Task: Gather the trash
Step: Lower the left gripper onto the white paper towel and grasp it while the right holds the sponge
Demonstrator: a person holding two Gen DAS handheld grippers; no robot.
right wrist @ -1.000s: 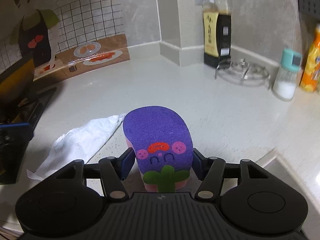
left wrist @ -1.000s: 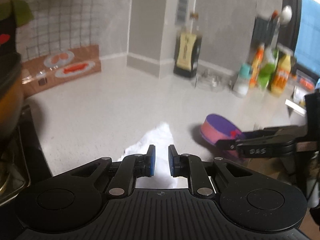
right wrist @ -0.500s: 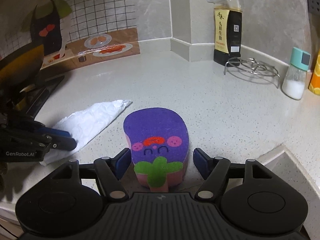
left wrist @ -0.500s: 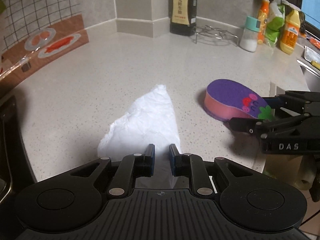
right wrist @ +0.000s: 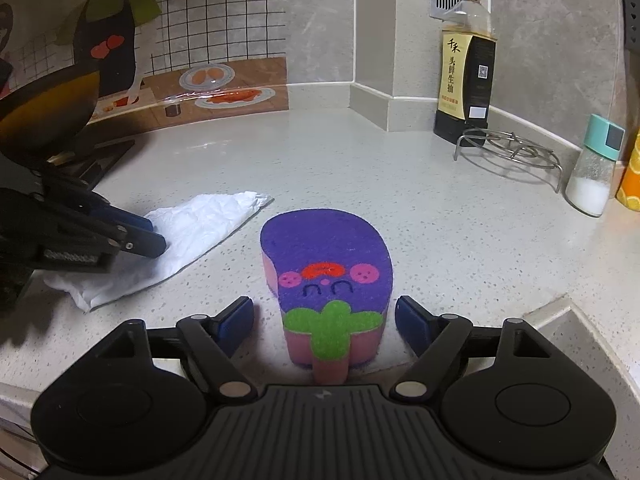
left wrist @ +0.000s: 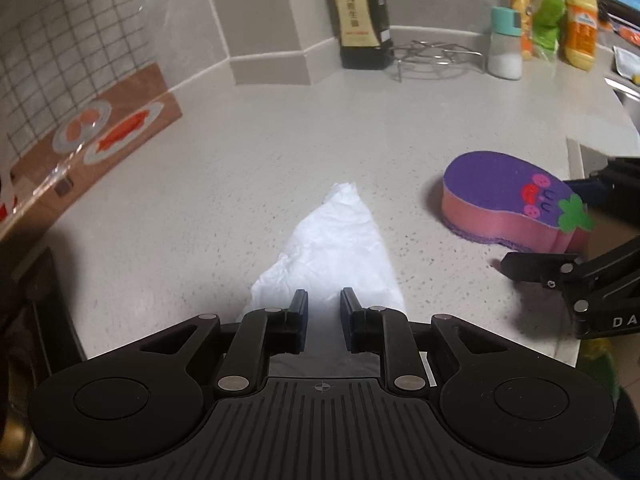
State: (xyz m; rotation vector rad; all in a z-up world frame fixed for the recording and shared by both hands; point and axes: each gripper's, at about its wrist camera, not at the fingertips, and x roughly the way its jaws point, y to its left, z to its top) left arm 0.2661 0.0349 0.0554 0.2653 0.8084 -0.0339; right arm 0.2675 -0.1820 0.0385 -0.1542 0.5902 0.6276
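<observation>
Left wrist view: left gripper [left wrist: 323, 303] fingers slightly parted over crumpled tissue [left wrist: 334, 256] on table [left wrist: 280, 152], right gripper [right wrist: 324, 320] wide open around sponge [right wrist: 326, 276]; best lowered, then pinched firmly.

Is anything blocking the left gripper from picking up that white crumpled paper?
No. The left gripper hangs right over the near end of the crumpled paper, jaws slightly apart. The eggplant sponge sits off to the side.

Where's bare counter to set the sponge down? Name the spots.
Bare counter lies between the white paper, the soy sauce bottle and the wire trivet. Crowded: the right end, around the salt shaker and bottles.
</observation>
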